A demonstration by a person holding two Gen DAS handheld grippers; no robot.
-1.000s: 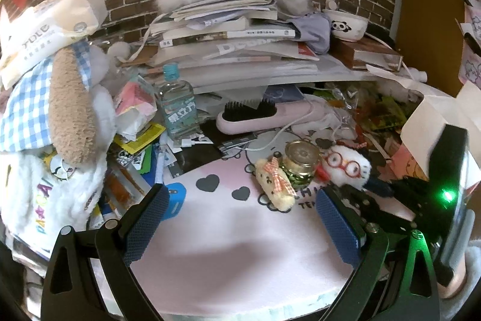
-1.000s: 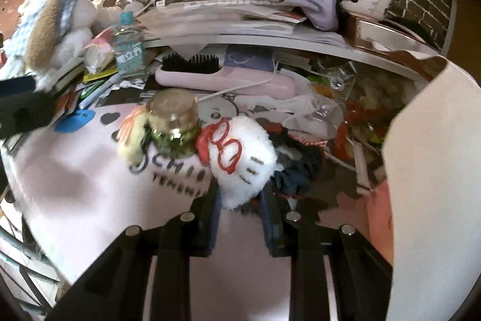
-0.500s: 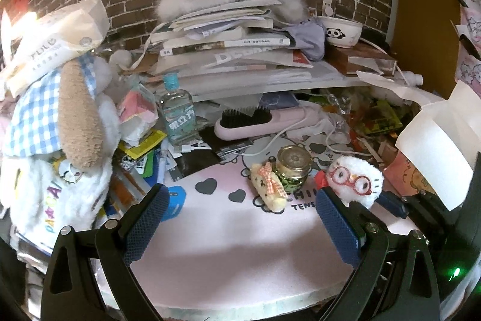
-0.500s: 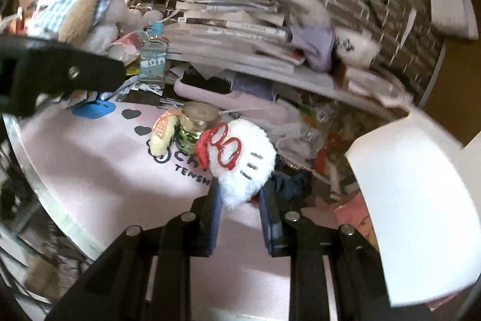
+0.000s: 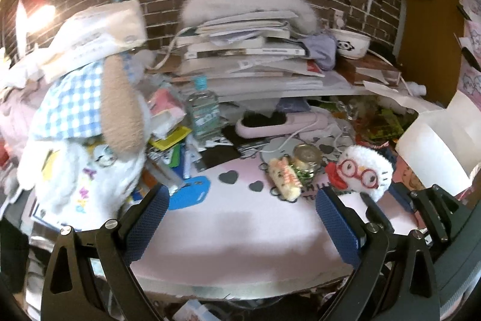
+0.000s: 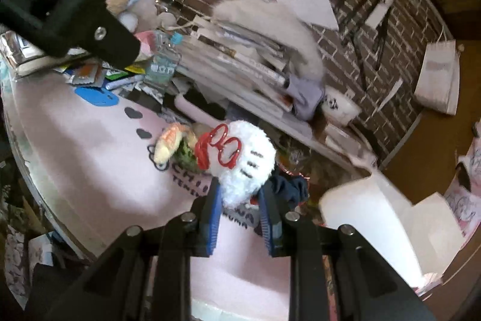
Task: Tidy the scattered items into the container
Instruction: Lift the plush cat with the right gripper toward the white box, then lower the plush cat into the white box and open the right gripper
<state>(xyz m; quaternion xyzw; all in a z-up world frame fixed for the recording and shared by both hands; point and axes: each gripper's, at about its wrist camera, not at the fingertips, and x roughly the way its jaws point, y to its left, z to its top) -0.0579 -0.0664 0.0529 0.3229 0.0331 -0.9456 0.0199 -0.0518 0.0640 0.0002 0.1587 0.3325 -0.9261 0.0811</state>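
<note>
Right wrist view: right gripper (image 6: 239,220) jaws clenched on white plush toy (image 6: 246,161), lifted above pink worktop (image 6: 90,164). Plush looks light, squashy; grip low on its body holds. Left gripper (image 5: 240,227) jaws spread, empty. White box (image 6: 369,224) nearby.

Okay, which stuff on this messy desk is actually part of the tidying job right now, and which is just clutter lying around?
Part of the job:
- white plush with red glasses, gripped in the right claw
- small yellow plush and glass jar, on the pink mat
- white box, probably the container
- left claw, open

Lying about:
- book stack
- panda bowl
- water bottle
- pink hairbrush
- big plush dog
</note>
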